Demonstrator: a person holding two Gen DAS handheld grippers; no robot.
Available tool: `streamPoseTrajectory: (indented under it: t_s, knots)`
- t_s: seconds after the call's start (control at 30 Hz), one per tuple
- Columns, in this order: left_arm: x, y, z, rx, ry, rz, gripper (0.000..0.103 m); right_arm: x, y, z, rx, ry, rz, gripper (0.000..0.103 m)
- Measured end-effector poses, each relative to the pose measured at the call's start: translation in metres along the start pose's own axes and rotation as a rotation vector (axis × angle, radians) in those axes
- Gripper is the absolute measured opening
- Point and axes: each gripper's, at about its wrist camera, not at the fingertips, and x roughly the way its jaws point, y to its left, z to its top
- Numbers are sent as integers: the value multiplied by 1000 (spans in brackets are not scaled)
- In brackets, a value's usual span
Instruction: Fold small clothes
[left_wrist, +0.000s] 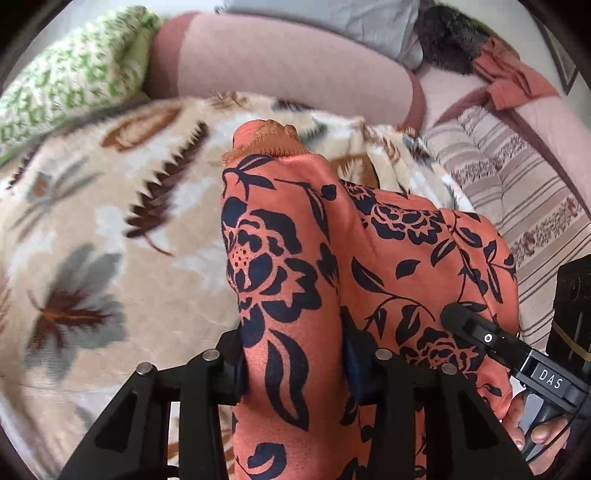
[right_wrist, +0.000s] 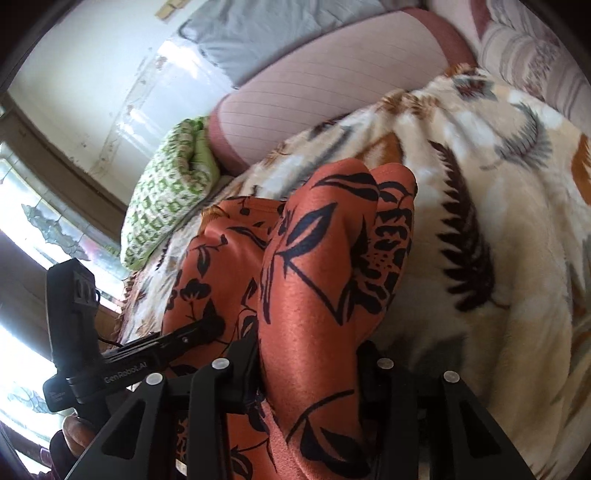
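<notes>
A: L gripper (left_wrist: 291, 373), how far open?

B: Narrowed about halfway. A thick fold of the orange floral garment (left_wrist: 295, 258) is pinched between its 2 fingers, cloth pressed by both pads. The fold is seen running up and away from the jaws, ending in a ribbed orange cuff (left_wrist: 269, 142).

A: R gripper (right_wrist: 308, 373)?

B: Same approx. gap, clamped on another bunched fold of the same garment (right_wrist: 314, 277). Fabric is squeezed between the 2 pads and bulges out above them.

A: Where is the garment placed?

B: It is draped over a cream leaf-print blanket (left_wrist: 110, 221) on the bed, gathered up betw. the 2 grippers.

A: Counts?

B: 2 grippers, 1 garment, 1 blanket, 1 green-and-white patterned pillow (left_wrist: 70, 77), 1 pink bolster (left_wrist: 277, 70), 1 grey pillow (left_wrist: 332, 18).

A: What is shown in the L wrist view only?

B: The cuff, a striped mattress cover (left_wrist: 517, 177) at R, a rust cloth (left_wrist: 513, 74) and sth. dark and furry (left_wrist: 447, 40) at the far corner. The R gripper's finger (left_wrist: 476, 332) is seen resting on the garment, w/ fingertips of a hand (left_wrist: 543, 435) below it.

A: And the R wrist view only?

B: A white wall (right_wrist: 92, 74), a bright window (right_wrist: 48, 229) at L, and the L gripper (right_wrist: 199, 330) seen from the side, its tip against the cloth. The green pillow (right_wrist: 170, 192) and bolster (right_wrist: 314, 92) are shown in both.
</notes>
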Motion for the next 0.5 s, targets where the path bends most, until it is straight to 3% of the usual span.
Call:
streamPoseTrajectory:
  t_s: [0.27, 0.5]
  knots:
    - [-73, 48, -4, -45, -120, 112, 43, 1, 74, -1, -94, -14, 95, 40]
    - [-102, 86, -14, -86, -163, 166, 43, 20, 123, -13, -146, 4, 152, 40]
